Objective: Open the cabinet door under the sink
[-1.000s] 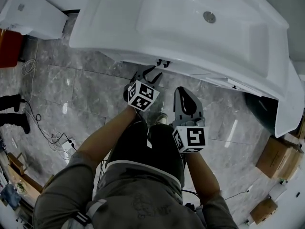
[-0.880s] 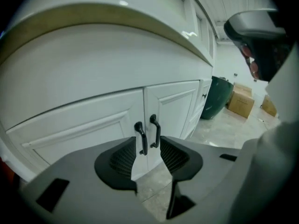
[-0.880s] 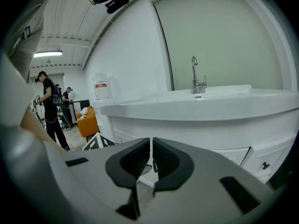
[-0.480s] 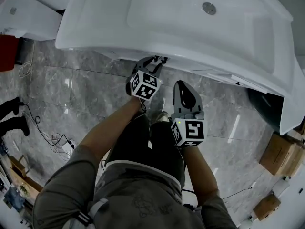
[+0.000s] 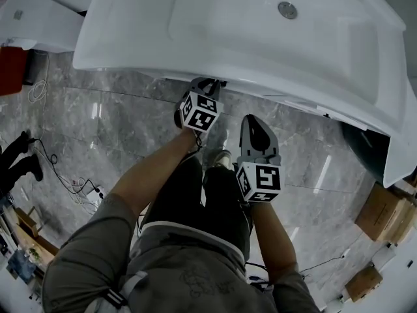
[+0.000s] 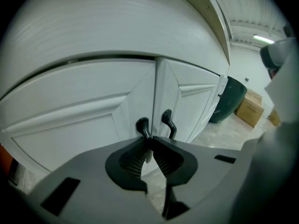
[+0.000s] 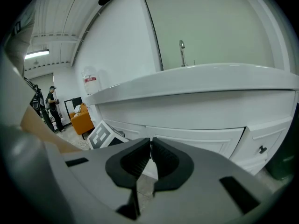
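Under the white sink (image 5: 260, 38), the cabinet has two white panelled doors, both closed, the left door (image 6: 79, 120) and the right door (image 6: 198, 99). Each bears a black handle beside the centre seam. My left gripper (image 6: 150, 140) is at the left handle (image 6: 142, 126); its jaws are closing, and the handle's stem runs down between their tips. From the head view this gripper (image 5: 207, 85) is tucked under the sink's front edge. My right gripper (image 5: 253, 124) hangs back from the cabinet, its jaws (image 7: 151, 142) shut with nothing between them.
A dark green bin (image 6: 230, 98) and cardboard boxes (image 6: 251, 108) stand to the cabinet's right. Cables (image 5: 73, 189) lie on the grey marble floor at left. A faucet (image 7: 182, 51) rises above the sink. A person (image 7: 50, 101) stands far off near an orange seat (image 7: 80, 119).
My left gripper has gone forward and down under the sink's edge to the handles, and its wide jaws have come together. The right gripper has sunk slightly.
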Demonstrator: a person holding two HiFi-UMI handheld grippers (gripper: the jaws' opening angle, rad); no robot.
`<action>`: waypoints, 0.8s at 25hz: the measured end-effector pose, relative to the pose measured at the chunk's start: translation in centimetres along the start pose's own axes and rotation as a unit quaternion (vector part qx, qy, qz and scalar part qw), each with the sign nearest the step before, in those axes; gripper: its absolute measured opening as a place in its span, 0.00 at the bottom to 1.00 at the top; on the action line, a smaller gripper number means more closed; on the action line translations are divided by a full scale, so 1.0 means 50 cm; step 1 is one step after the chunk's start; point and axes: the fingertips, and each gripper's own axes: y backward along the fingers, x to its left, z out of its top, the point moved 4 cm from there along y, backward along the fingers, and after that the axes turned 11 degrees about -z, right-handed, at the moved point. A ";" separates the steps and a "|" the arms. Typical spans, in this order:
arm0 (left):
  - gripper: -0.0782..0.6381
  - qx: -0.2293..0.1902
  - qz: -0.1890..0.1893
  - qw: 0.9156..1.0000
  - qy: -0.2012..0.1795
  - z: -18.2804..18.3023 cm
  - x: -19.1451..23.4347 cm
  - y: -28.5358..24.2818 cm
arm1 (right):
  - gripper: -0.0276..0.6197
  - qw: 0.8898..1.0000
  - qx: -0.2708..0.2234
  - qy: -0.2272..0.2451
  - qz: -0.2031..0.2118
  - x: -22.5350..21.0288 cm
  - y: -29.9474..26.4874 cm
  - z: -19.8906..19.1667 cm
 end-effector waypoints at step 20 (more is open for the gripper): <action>0.18 -0.001 -0.104 0.989 -0.107 -0.117 -0.063 0.111 | 0.10 0.997 0.059 0.010 0.037 0.070 0.079 -0.026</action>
